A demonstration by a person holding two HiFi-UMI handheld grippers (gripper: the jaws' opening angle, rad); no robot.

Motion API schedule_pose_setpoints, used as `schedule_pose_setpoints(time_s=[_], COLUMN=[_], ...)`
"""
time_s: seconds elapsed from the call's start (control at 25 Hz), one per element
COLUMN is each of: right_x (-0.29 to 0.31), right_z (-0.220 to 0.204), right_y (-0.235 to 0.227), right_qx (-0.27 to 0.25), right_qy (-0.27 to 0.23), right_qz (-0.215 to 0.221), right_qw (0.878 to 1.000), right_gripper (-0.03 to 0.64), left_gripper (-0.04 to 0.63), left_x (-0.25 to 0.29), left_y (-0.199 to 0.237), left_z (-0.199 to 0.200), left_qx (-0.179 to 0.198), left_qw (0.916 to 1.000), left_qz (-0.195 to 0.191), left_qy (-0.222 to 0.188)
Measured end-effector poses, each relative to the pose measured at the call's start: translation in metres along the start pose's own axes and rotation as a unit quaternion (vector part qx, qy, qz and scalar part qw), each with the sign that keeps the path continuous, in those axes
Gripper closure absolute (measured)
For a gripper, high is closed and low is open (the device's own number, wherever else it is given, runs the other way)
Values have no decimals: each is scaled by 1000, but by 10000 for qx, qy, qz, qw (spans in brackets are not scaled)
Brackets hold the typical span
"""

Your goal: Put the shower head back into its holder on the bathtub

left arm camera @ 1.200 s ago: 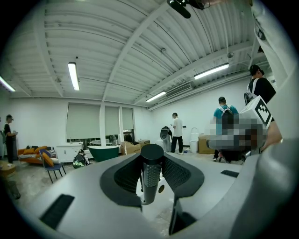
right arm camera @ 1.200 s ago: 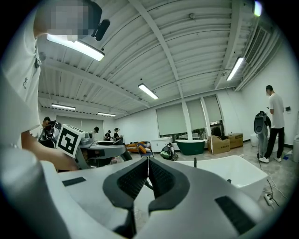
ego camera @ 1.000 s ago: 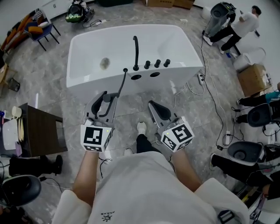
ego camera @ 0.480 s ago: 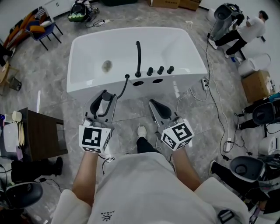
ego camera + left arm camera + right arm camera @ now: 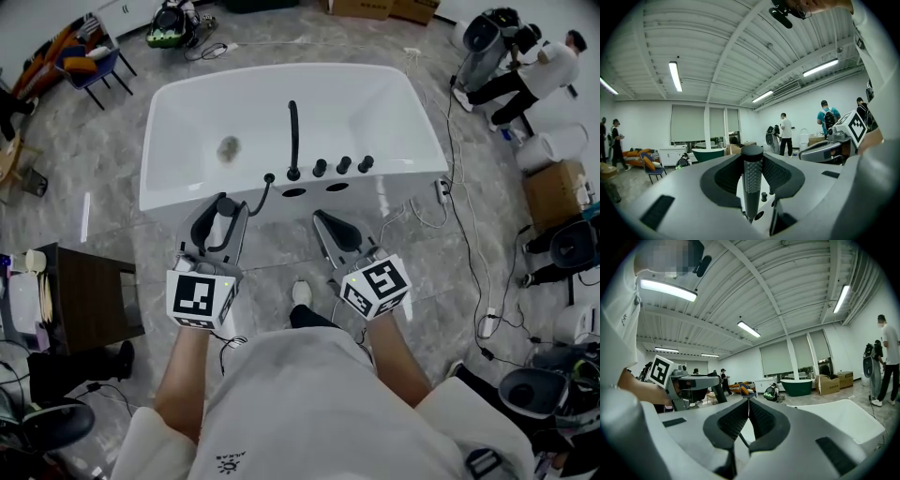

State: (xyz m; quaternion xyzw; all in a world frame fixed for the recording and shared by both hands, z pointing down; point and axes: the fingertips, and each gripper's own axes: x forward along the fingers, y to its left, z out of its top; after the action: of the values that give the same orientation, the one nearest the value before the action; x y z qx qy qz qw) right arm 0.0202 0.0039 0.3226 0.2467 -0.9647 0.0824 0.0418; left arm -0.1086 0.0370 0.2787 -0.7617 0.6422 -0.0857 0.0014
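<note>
The white bathtub point(image 5: 187, 173) stands ahead of me, with a black faucet point(image 5: 292, 136), three knobs point(image 5: 343, 165) and two dark openings point(image 5: 293, 192) on its near rim. My left gripper point(image 5: 225, 204) is shut on the slim black shower head point(image 5: 261, 192), whose far end reaches just to the rim beside the faucet base. In the left gripper view its knurled handle point(image 5: 752, 180) stands upright between the pads. To the right, my right gripper point(image 5: 324, 219) sits short of the rim; it is shut and holds nothing, its pads meeting in the right gripper view point(image 5: 749, 405).
A dark side table point(image 5: 89, 291) stands at my left. Cables point(image 5: 459, 216) trail over the floor right of the tub, near a cardboard box point(image 5: 553, 187). People point(image 5: 544, 61) work at the back right, and a chair point(image 5: 89, 61) sits at the back left.
Both grippers have moved forward toward the tub, which now lies closer. The shower head's far end has come up to the near rim. Neither gripper's jaws have changed.
</note>
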Motion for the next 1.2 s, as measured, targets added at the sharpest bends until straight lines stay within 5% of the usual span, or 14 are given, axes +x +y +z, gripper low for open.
schedule_pose_setpoints(time_s=[1.2], right_x=[69], right_z=[-13], right_y=[-136], right_qx=[198], right_qy=[339], right_qz=[540], right_qw=[9978], right_gripper=[600], left_gripper=[454], left_x=[139], left_y=[10], left_z=[-13], left_qx=[-62], left_qw=[9983], left_qz=[446], left_qy=[367])
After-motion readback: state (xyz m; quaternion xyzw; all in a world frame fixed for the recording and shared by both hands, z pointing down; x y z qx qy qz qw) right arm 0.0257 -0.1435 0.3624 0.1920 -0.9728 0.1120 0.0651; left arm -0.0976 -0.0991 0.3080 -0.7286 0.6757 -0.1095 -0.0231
